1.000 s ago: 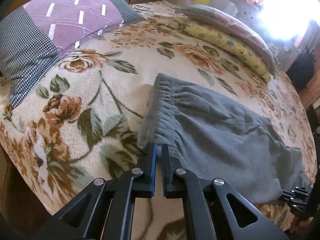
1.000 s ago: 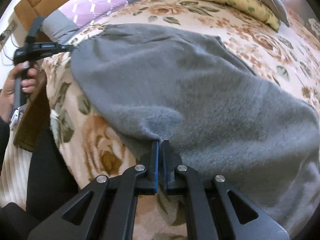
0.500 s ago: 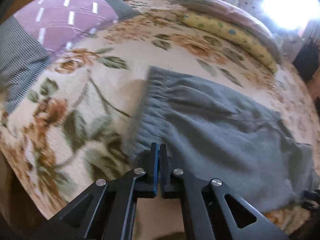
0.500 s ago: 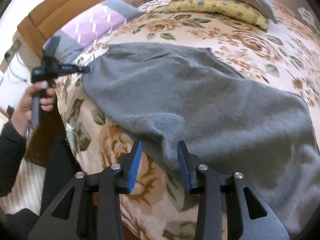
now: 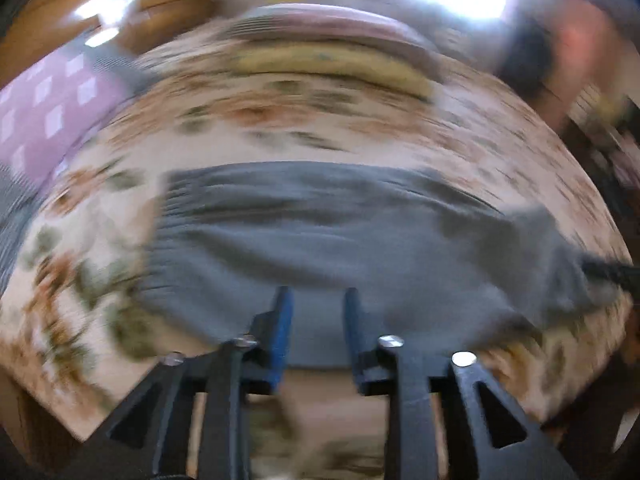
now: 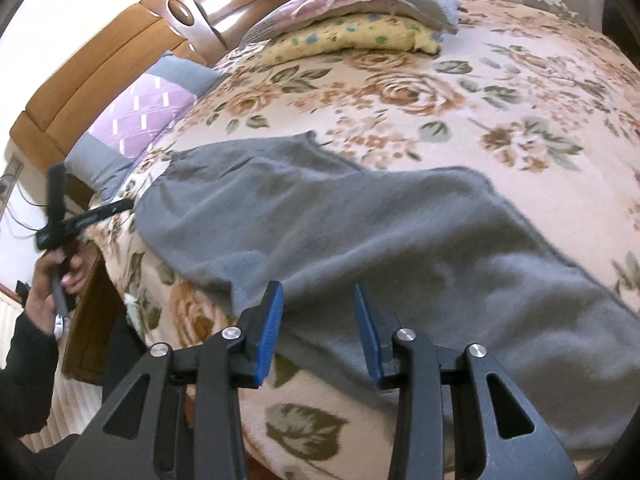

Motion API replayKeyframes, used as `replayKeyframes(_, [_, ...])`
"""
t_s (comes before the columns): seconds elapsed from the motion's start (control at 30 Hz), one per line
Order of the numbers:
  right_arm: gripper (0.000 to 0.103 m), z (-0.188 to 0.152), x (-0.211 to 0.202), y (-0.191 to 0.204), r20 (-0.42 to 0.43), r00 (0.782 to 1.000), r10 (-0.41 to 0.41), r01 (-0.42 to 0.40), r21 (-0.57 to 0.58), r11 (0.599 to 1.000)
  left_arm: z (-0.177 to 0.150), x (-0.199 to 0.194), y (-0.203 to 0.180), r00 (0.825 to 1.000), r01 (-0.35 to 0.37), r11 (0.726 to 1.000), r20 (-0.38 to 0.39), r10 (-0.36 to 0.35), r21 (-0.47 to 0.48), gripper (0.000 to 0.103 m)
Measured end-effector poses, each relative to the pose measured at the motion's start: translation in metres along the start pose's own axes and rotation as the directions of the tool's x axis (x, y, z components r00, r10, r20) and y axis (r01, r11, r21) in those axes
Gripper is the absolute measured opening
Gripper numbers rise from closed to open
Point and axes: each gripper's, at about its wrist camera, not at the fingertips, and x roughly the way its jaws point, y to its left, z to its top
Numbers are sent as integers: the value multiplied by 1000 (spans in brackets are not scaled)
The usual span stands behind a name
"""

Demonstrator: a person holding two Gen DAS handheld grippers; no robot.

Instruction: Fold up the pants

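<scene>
Grey pants [image 6: 360, 236] lie rumpled, flat on the bed; both grippers' jaws have just opened, empty.

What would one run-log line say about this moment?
task: fold pants | grey pants: flat on floral bedspread | left gripper: jaws just opened, holding nothing | right gripper: jaws open, empty

The pants [image 6: 360, 232] lie along the bed's [image 6: 500, 92] near edge, waistband toward the headboard [image 6: 120, 52]. A pillow [image 6: 140, 120] sits at the headboard corner; stacked cushions [image 6: 352, 20] lie along the far edge.
</scene>
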Motion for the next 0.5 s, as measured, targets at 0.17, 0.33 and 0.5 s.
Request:
replayKeyframes(0.17, [50,-24,-7,1,-42,994,-103,97,-123,988,-8,15,-93,992,128,943,-40,-121,308,42])
replayKeyframes(0.33, [50,-53,-5,-1,-73,959,-273,236,-326,916,-15,36,-149,988,152,828,-87,-124,540,42])
replayKeyframes(0.5, [50,-62,1,-13,-42,929,-367,319,-413,853,-10,68,-161,988,138,771,-137,-66,622,42])
